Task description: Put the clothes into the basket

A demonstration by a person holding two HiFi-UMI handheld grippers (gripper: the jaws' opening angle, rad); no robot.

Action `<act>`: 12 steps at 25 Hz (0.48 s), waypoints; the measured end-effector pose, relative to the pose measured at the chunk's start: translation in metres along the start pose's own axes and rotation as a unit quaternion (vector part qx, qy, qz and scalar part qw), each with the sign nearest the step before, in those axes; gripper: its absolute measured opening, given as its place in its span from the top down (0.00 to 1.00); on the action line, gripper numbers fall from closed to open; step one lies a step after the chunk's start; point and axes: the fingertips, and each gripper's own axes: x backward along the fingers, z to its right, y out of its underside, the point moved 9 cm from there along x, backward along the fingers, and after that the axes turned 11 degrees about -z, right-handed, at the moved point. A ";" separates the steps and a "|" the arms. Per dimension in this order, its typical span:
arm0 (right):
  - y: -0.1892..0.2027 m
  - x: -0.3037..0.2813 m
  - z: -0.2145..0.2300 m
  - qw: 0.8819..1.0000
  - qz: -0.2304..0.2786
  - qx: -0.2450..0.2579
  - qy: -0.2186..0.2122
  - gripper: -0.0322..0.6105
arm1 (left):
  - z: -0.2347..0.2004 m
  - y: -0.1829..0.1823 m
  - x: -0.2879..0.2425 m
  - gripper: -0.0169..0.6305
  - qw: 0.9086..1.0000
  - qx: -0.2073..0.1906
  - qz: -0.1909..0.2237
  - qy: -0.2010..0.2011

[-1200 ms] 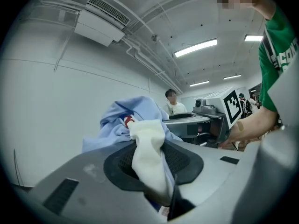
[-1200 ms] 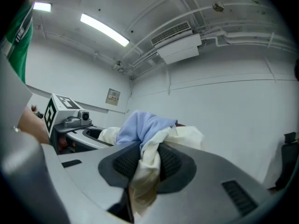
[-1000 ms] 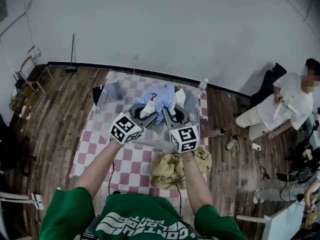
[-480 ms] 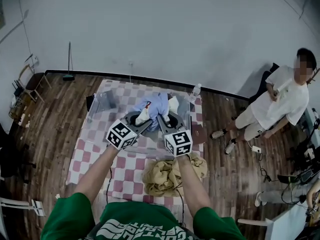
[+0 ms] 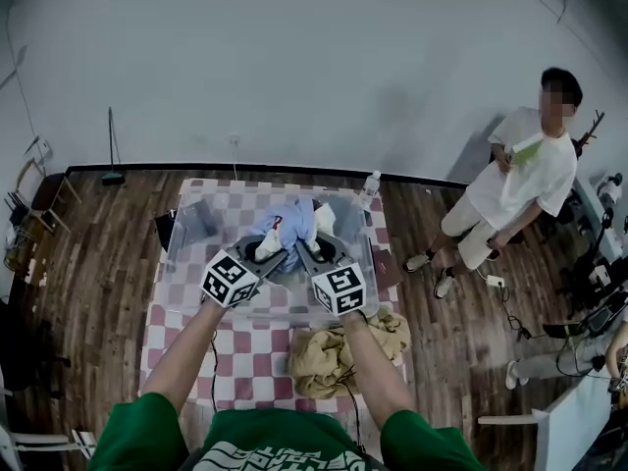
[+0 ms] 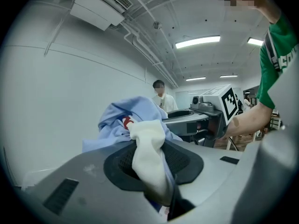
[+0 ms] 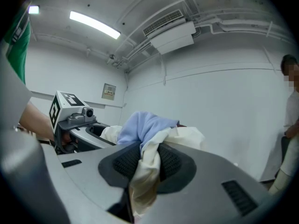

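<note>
Clothes (image 5: 294,222), one blue-and-white bundle clamped by both left gripper (image 5: 267,247) and right gripper (image 5: 316,248), now hang lower over the clear basket (image 5: 188,226) on the surface (image 5: 177,334), so release looks close.

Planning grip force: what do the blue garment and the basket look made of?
The blue garment: soft matte cloth; it bunches and folds between the jaws. The basket: probably clear rigid plastic, glossy; the checked tablecloth shows through its walls.

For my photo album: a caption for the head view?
Left claw and right claw hold clothes over the basket.
</note>
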 end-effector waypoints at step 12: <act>0.020 -0.072 -0.006 0.997 -0.070 -0.013 -0.020 0.81 | -0.059 0.047 -0.010 0.82 0.998 0.026 -0.049 0.043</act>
